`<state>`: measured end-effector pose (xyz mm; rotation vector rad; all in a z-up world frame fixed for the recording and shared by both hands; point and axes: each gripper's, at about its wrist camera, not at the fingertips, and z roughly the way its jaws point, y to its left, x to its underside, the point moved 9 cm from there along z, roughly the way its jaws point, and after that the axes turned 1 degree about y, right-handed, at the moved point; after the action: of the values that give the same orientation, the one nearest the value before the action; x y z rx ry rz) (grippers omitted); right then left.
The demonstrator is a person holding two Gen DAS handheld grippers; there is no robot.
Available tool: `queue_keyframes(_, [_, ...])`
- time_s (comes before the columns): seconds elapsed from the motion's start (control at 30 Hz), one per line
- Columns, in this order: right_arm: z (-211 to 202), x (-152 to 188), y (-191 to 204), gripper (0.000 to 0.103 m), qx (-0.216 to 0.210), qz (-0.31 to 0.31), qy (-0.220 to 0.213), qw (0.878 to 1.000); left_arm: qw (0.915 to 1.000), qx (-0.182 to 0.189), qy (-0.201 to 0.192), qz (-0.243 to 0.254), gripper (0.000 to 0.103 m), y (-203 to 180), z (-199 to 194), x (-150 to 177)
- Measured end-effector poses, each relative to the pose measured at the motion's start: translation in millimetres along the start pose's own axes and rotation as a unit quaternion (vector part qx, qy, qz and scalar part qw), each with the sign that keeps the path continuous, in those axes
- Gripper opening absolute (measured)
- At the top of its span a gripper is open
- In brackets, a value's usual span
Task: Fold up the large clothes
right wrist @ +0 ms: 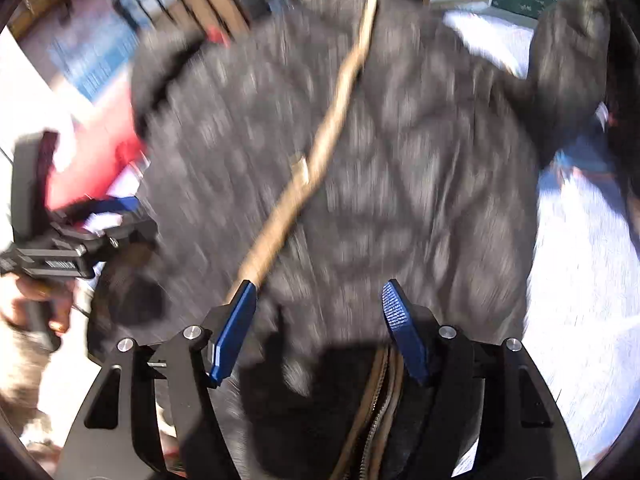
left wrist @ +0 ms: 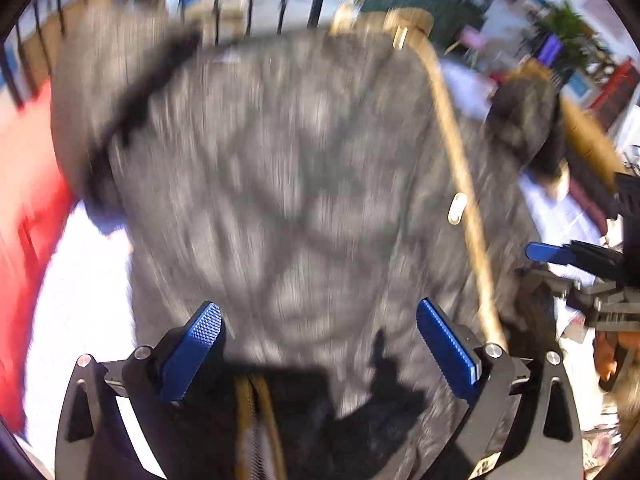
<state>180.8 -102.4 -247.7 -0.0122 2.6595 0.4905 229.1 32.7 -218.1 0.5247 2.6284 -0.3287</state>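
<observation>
Left hand-held gripper (left wrist: 318, 344) wide, empty

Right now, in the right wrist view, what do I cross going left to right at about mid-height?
The other gripper, held in a hand → red cloth → tan zipper trim running down the dark quilted jacket → pale sheet.

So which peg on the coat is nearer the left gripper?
The peg halfway down the tan strip; the other peg sits far up by the collar.
</observation>
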Motion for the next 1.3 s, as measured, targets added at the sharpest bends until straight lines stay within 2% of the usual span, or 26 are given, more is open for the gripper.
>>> queue_keyframes(0.07, [-16, -36, -10, 0.066, -0.01, 0.003, -0.026, 1.0, 0.9989, -0.002, -0.044, 0.02, 0.097, 2, -15, -41])
queue_keyframes(0.17, [-35, -108, -38, 0.066, -0.033, 0.058, -0.074, 0.995, 0.9954, 0.006, -0.095, 0.015, 0.097, 12, -18, -115])
queue_keyframes(0.23, [-47, -159, -55, 0.066, -0.077, 0.125, -0.1, 0.984, 0.9922, 0.01, -0.124, -0.012, 0.097, 19, -16, -167])
queue_keyframes(0.3, [-45, -216, -75, 0.066, -0.133, 0.209, -0.113, 0.962, 0.9879, -0.001, -0.152, -0.031, 0.097, 25, -11, -220])
queue_keyframes(0.37, [-28, -255, -90, 0.066, -0.155, 0.257, -0.101, 0.949, 0.9902, -0.009, -0.135, -0.036, 0.097, 20, 12, -261])
queue_keyframes(0.43, [0, -289, -110, 0.066, -0.133, 0.29, -0.086, 0.944, 0.9949, -0.023, -0.097, -0.012, 0.097, 2, 50, -291])
queue_keyframes(0.5, [25, -299, -124, 0.066, -0.117, 0.327, -0.065, 0.935, 0.9959, -0.066, -0.053, 0.032, 0.097, -13, 89, -299])
queue_keyframes(0.57, [58, -298, -131, 0.063, -0.123, 0.362, -0.024, 0.924, 0.9901, -0.118, -0.012, 0.076, 0.097, -22, 133, -296])
queue_keyframes(0.63, [91, -286, -132, 0.051, -0.141, 0.399, 0.016, 0.906, 0.9764, -0.182, 0.003, 0.117, 0.091, -22, 165, -288])
queue_keyframes(0.67, [98, -280, -135, 0.033, -0.145, 0.403, 0.022, 0.904, 0.9734, -0.191, 0.006, 0.126, 0.085, -19, 173, -290])
queue_keyframes(0.7, [101, -276, -134, 0.021, -0.142, 0.397, 0.024, 0.907, 0.9766, -0.176, 0.009, 0.123, 0.07, -17, 180, -285])
queue_keyframes(0.73, [104, -270, -134, 0.014, -0.13, 0.378, 0.025, 0.916, 0.983, -0.148, 0.015, 0.108, 0.059, -15, 183, -282])
queue_keyframes(0.77, [102, -268, -131, 0.01, -0.123, 0.357, 0.019, 0.926, 0.9879, -0.125, 0.022, 0.09, 0.024, -10, 183, -279])
queue_keyframes(0.8, [97, -268, -126, 0.009, -0.107, 0.317, 0.007, 0.942, 0.9908, -0.108, 0.021, 0.079, 0.008, -6, 178, -275])
queue_keyframes(0.87, [77, -274, -111, 0.008, -0.063, 0.229, -0.024, 0.971, 0.9933, -0.088, -0.011, 0.073, 0.008, -3, 156, -274])
queue_keyframes(0.93, [41, -284, -83, 0.008, -0.045, 0.143, -0.073, 0.986, 0.9948, -0.057, -0.065, 0.055, 0.008, -4, 114, -273])
queue_keyframes(0.97, [14, -288, -65, 0.007, -0.053, 0.109, -0.107, 0.987, 0.994, -0.041, -0.094, 0.038, 0.008, -5, 94, -275])
queue_keyframes(1.0, [-11, -292, -49, 0.007, -0.072, 0.083, -0.142, 0.984, 0.9899, -0.022, -0.14, 0.012, 0.008, -3, 60, -277])
queue_keyframes(1.03, [-45, -296, -28, 0.007, -0.095, 0.05, -0.187, 0.977, 0.9819, -0.003, -0.189, -0.009, 0.008, 0, 23, -275])
queue_keyframes(1.07, [-74, -297, -10, 0.007, -0.104, 0.015, -0.226, 0.968, 0.9724, 0.009, -0.232, -0.023, 0.008, 1, -3, -276])
queue_keyframes(1.1, [-96, -295, 3, 0.007, -0.108, -0.017, -0.259, 0.96, 0.9587, 0.023, -0.28, -0.041, 0.008, 5, -34, -273])
queue_keyframes(1.13, [-118, -292, 16, 0.007, -0.126, -0.054, -0.296, 0.945, 0.9482, 0.032, -0.31, -0.062, 0.008, 12, -52, -268])
queue_keyframes(1.2, [-130, -284, 19, 0.007, -0.143, -0.071, -0.325, 0.932, 0.9341, 0.085, -0.331, -0.104, 0.008, 24, -55, -258])
queue_keyframes(1.23, [-122, -281, 14, 0.007, -0.142, -0.061, -0.316, 0.936, 0.9285, 0.113, -0.33, -0.128, 0.009, 33, -46, -250])
queue_keyframes(1.27, [-108, -276, 6, 0.007, -0.139, -0.046, -0.297, 0.944, 0.9294, 0.125, -0.314, -0.148, 0.009, 41, -33, -242])
queue_keyframes(1.3, [-92, -270, -4, 0.007, -0.128, -0.028, -0.28, 0.951, 0.9352, 0.134, -0.275, -0.179, 0.009, 52, -7, -229])
